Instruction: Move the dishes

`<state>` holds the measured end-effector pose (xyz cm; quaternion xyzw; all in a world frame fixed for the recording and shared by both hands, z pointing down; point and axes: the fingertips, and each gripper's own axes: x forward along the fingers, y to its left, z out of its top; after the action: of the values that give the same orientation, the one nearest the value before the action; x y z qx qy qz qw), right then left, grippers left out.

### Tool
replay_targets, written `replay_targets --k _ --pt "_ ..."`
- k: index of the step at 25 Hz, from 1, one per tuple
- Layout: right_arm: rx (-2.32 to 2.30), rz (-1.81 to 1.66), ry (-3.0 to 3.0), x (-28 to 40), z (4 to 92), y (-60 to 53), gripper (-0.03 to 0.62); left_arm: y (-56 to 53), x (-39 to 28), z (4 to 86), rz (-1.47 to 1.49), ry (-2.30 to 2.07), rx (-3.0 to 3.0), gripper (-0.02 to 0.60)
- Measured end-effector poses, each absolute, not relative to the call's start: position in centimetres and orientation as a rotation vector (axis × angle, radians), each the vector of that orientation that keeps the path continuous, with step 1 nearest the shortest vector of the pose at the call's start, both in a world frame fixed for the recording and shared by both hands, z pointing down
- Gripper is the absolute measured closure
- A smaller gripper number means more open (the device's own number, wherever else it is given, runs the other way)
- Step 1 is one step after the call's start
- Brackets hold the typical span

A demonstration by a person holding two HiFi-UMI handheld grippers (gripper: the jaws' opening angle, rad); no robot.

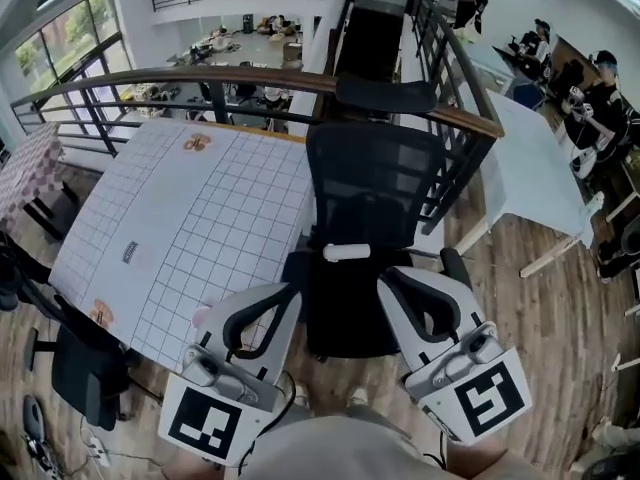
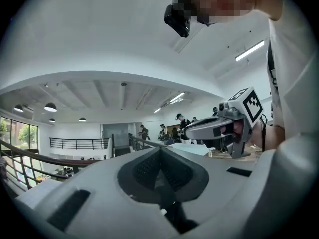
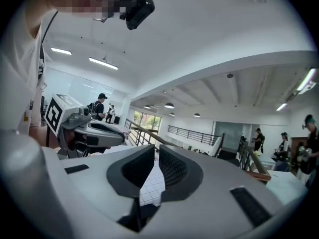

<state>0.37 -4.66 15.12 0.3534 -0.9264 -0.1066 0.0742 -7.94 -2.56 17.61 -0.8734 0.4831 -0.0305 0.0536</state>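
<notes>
No dishes show in any view. In the head view both grippers are held low, close to the person's body, and point forward at a black office chair (image 1: 368, 218). My left gripper (image 1: 291, 290) is shut with nothing between its jaws; its pads meet at the tip in its own view (image 2: 159, 151). My right gripper (image 1: 385, 275) is also shut and empty, with only a thin slit between its pads (image 3: 155, 148). Each gripper view shows the other gripper beside it, both tilted up toward the ceiling.
A table with a white grid cloth (image 1: 190, 218) stands to the left of the chair. A curved wooden railing (image 1: 250, 76) runs behind both. A white table (image 1: 540, 168) stands at the right, with people seated beyond it. A dark stool (image 1: 85, 373) is near left.
</notes>
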Motion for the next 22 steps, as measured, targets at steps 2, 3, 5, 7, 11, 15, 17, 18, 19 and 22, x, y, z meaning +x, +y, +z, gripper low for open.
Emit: replay_targets --k 2,3,5,7,11,15,17,18,19,22 --pt "1.124 -0.265 -2.757 2.9 15.8 -4.8 0.554 -3.0 -6.0 17.6 -0.081 1.419 -2.669 0.568" --pt "1.152 -0.254 -2.752 4.0 15.9 -4.8 0.554 -3.2 -5.0 17.5 -0.08 1.388 -2.675 0.568" --pt "1.201 -0.236 -2.74 5.9 16.3 -4.7 0.556 -3.6 -3.0 17.6 -0.099 1.329 -2.687 0.568" --pt "1.233 -0.188 -2.716 7.5 17.4 -4.4 0.556 -3.7 -1.3 18.2 -0.137 1.292 -2.703 0.568" --pt "1.258 -0.06 -2.693 9.7 19.8 -3.9 0.556 -3.4 1.3 19.5 -0.18 1.235 -2.757 0.568" --pt "1.28 -0.007 -2.675 11.4 20.9 -3.9 0.557 -3.6 2.9 20.6 -0.194 1.229 -2.798 0.568" --pt "1.278 -0.019 -2.684 12.0 20.9 -4.0 0.559 -4.0 3.4 20.7 -0.177 1.242 -2.804 0.568" --pt "1.277 -0.025 -2.685 12.2 20.8 -4.1 0.56 -4.2 3.5 20.6 -0.168 1.243 -2.799 0.568" --pt "1.276 -0.033 -2.684 12.5 20.6 -4.3 0.562 -4.4 3.7 20.4 -0.163 1.243 -2.792 0.568" --pt "1.28 -0.052 -2.685 13.2 20.1 -4.9 0.562 -4.9 4.1 20.3 -0.171 1.246 -2.784 0.568"
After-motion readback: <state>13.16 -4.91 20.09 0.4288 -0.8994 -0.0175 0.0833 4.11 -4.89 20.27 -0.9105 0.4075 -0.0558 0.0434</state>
